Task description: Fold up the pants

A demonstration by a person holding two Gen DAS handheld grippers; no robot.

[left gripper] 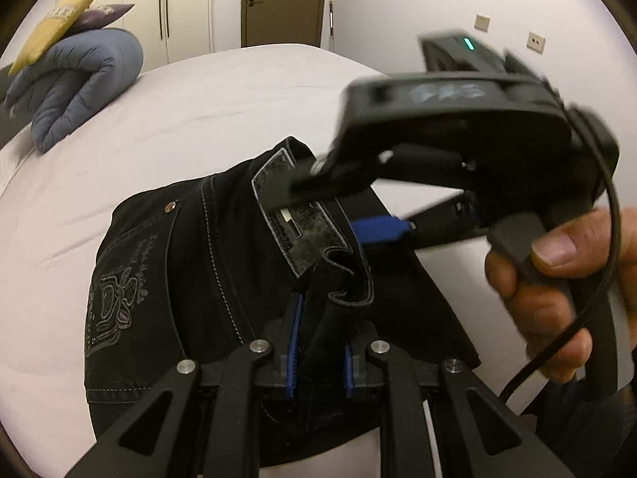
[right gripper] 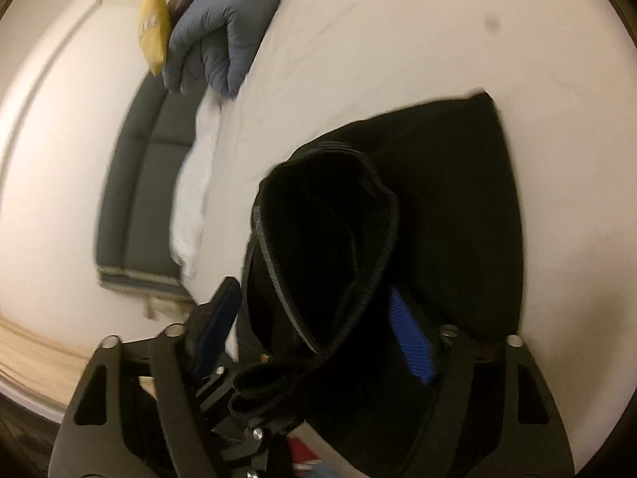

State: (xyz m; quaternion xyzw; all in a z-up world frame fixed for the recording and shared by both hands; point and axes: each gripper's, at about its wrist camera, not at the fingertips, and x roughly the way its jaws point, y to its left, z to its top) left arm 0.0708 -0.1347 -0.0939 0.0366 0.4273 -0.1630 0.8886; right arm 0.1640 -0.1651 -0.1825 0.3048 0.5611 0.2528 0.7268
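Note:
Black jeans point(left gripper: 167, 279) with an embroidered back pocket and a leather waist patch lie bunched on a white bed point(left gripper: 179, 119). My left gripper point(left gripper: 320, 342) is shut on a fold of the jeans' waistband, blue pads either side of the cloth. My right gripper point(left gripper: 318, 195) shows in the left wrist view, held by a hand point(left gripper: 557, 298), its fingers at the waist patch. In the right wrist view the right gripper point(right gripper: 318, 318) holds a thick roll of the jeans point(right gripper: 338, 239) between its blue pads; the rest of the jeans spread on the bed point(right gripper: 378, 40) beyond.
A folded blue duvet point(left gripper: 75, 83) with a yellow and a purple cushion lies at the bed's far left. A door point(left gripper: 282, 0) and wardrobes stand behind. A grey headboard or bench point(right gripper: 147, 183) runs along the bed's edge.

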